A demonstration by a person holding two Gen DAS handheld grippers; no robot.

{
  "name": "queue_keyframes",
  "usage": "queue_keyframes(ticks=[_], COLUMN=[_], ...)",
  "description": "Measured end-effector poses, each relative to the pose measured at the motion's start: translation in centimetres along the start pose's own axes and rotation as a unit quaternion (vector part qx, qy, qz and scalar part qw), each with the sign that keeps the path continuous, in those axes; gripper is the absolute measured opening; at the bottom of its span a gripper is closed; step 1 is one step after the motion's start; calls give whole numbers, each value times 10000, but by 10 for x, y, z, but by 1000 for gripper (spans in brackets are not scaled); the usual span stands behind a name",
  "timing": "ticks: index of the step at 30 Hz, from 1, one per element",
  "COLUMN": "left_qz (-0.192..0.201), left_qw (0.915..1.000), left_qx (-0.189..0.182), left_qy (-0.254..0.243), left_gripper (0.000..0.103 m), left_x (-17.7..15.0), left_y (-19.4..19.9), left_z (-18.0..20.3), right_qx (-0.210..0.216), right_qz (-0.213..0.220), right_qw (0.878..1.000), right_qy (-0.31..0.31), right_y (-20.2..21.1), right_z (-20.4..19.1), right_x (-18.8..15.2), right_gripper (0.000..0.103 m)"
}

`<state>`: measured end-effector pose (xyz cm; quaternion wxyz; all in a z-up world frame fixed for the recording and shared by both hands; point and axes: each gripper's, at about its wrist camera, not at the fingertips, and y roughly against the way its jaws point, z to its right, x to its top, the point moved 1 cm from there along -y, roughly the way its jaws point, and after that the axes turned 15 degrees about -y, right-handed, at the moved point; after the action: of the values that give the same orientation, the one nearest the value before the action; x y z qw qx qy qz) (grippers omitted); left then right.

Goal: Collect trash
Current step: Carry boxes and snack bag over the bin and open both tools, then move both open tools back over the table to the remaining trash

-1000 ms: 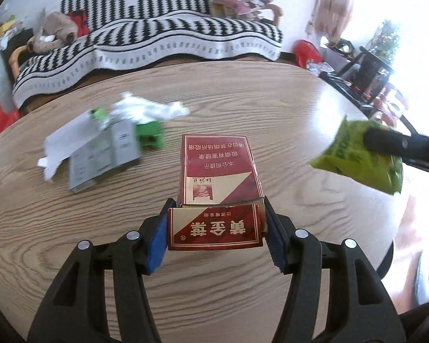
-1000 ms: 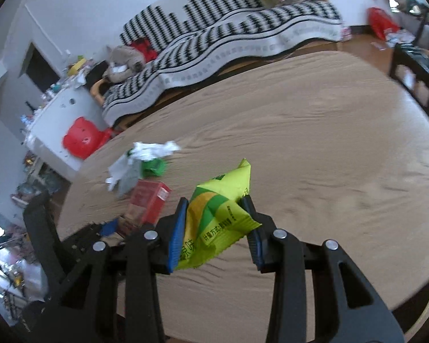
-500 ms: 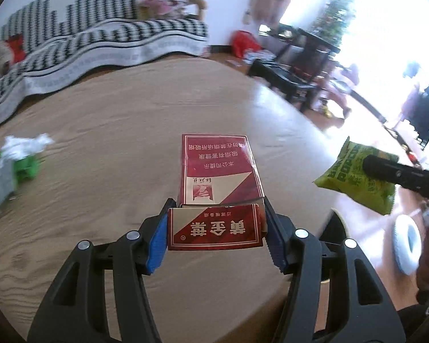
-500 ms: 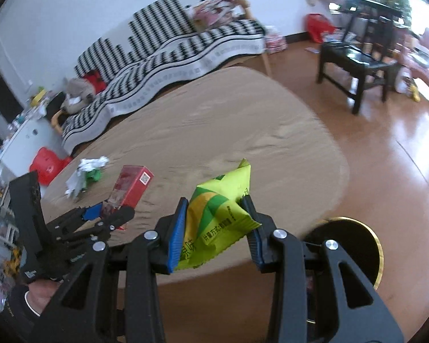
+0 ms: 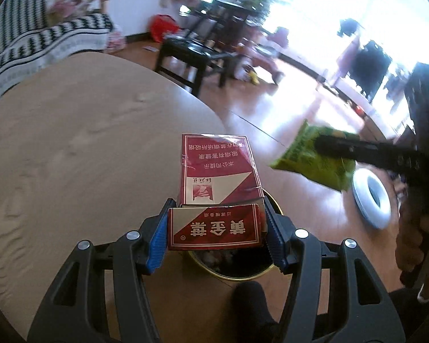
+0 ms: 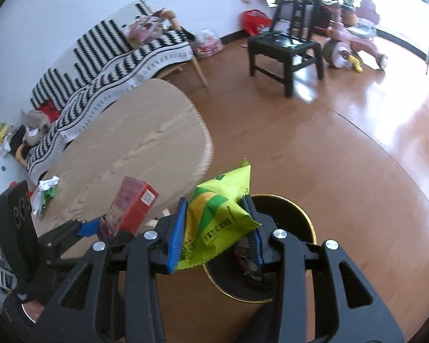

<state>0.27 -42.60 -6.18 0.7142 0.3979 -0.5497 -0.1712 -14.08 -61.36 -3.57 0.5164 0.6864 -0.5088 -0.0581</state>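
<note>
Red carton (image 5: 217, 180) flap, inverted to the left camera: 黄金叶, its face 吸烟有害健康 and 本公司提示, green snack bag (image 6: 217, 217): 味 plus 计量方式, remaining small print illegible

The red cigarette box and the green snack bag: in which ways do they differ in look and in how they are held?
The red cigarette box is stiff and rectangular with its lid flipped open; the green snack bag is soft and crumpled. The box is in the left gripper, the bag in the right gripper. The box is red and white, the bag yellow-green. Both are clamped between blue pads, near the black bin.
</note>
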Motion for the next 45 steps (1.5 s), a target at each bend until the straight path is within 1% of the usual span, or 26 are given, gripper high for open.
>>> queue_keyframes(ticks=[2, 7, 13, 19, 27, 35, 36, 37, 39, 42, 45], left_qz=[-94, -250, -343, -351, -344, -351, -358, -364, -378, -383, -397], left_qw=[9998, 9989, 9984, 9984, 9984, 9981, 9980, 9979, 9978, 9977, 9977], left_qx=[-108, -264, -308, -309, -263, -321, -331, -329, -327, -330, -331], left_qy=[-126, -292, -325, -316, -365, -384, -406, -421, -442, -444, -440], left_gripper=[57, 57, 57, 57, 57, 58, 59, 62, 68, 68, 71], left_x=[-1, -1, 3, 1, 1, 2, 2, 2, 2, 2, 2], left_y=[-12, -29, -42, -43, -42, -43, -43, -44, -46, -47, -47], left_z=[12, 25, 27, 20, 23, 27, 28, 28, 29, 29, 28], right_qx=[-98, -269, -332, -350, -370, -409, -426, -439, -438, -395, -393], right_qz=[-24, -81, -101, -123, -131, -116, -99, -86, -15, 21, 27], right_qw=[9999, 9994, 9992, 9992, 9990, 9988, 9987, 9986, 9985, 9986, 9987], right_qy=[-77, -177, -192, -175, -195, -241, -260, -279, -320, -342, -315], right_y=[0, -4, -6, -7, -6, -6, -6, -6, -3, -1, -1], right_z=[13, 31, 30, 27, 26, 28, 29, 30, 32, 32, 31], right_x=[0, -1, -3, -3, -2, -2, -1, -1, 0, 0, 0], right_gripper=[39, 39, 39, 39, 39, 40, 41, 48, 54, 55, 59])
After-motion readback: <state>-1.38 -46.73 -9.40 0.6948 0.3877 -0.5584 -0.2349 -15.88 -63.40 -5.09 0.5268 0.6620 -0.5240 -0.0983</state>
